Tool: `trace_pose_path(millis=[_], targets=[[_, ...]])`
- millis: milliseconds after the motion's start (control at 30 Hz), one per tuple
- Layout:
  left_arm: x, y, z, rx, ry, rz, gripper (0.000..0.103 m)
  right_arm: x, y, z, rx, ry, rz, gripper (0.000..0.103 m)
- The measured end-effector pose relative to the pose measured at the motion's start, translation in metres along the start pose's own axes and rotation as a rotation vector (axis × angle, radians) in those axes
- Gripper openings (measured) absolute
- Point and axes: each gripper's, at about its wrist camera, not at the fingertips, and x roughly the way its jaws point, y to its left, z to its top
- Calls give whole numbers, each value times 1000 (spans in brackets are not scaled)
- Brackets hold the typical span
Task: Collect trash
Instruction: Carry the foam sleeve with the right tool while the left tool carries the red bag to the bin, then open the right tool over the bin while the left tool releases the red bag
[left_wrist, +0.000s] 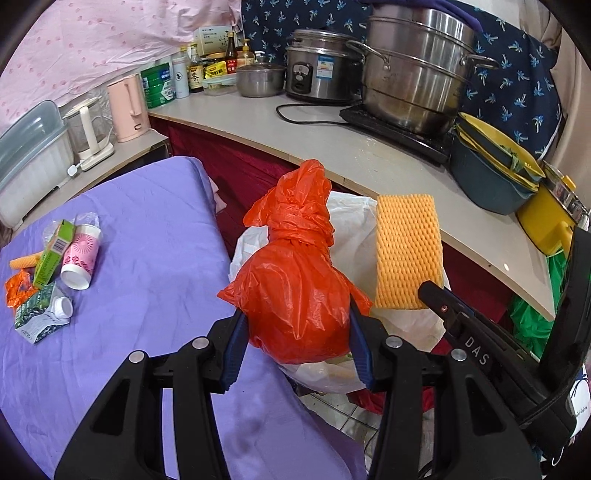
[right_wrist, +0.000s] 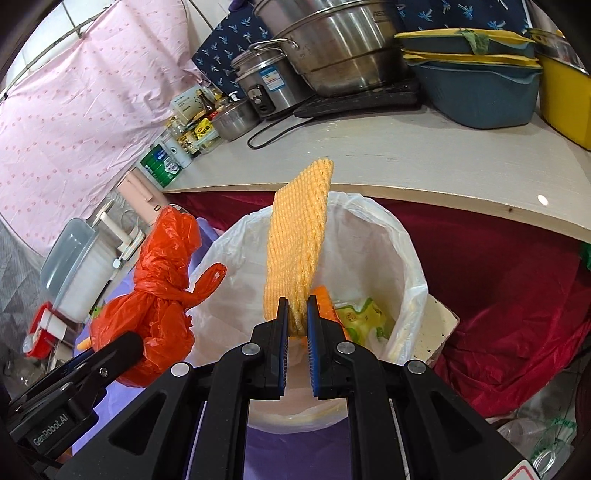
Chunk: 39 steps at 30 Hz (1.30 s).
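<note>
My left gripper (left_wrist: 297, 336) is shut on a tied orange plastic bag (left_wrist: 299, 280), its blue pads pressing both sides of the bulging lower part. The same orange bag (right_wrist: 155, 295) hangs at the left in the right wrist view, beside the bin's rim. My right gripper (right_wrist: 297, 314) is shut on the lower end of a yellow foam fruit net (right_wrist: 297, 243), which stands up over a bin lined with a white bag (right_wrist: 391, 236). Wrappers lie at the bin's bottom (right_wrist: 364, 317). The foam net (left_wrist: 408, 251) and the white liner (left_wrist: 351, 218) also show behind the orange bag.
More trash lies on the purple sheet (left_wrist: 155, 229): a pink paper cup (left_wrist: 79, 258), a green carton (left_wrist: 50, 254), a milk carton (left_wrist: 40, 317), orange scraps. A pale counter (left_wrist: 369, 155) carries pots, a rice cooker (left_wrist: 321, 66) and stacked basins. Red cloth hangs beneath it.
</note>
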Motion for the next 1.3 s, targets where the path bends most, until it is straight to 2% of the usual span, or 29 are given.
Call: trace_pose_path(millis=[533, 600, 867, 1000, 1300], targets=[[28, -2, -2, -8, 47, 3, 49, 13, -12, -4, 38, 19, -18, 14], [28, -2, -3, -7, 42, 3, 52, 12, -12, -4, 45, 13, -20, 14], [25, 2, -4, -17, 23, 40, 66, 6, -9, -3, 35, -3, -21, 25], [20, 7, -4, -25, 14, 49, 67, -3, -3, 1, 28, -29, -11, 33], [6, 26, -5, -57, -4, 66, 69, -18, 25, 7, -18, -55, 27, 35]])
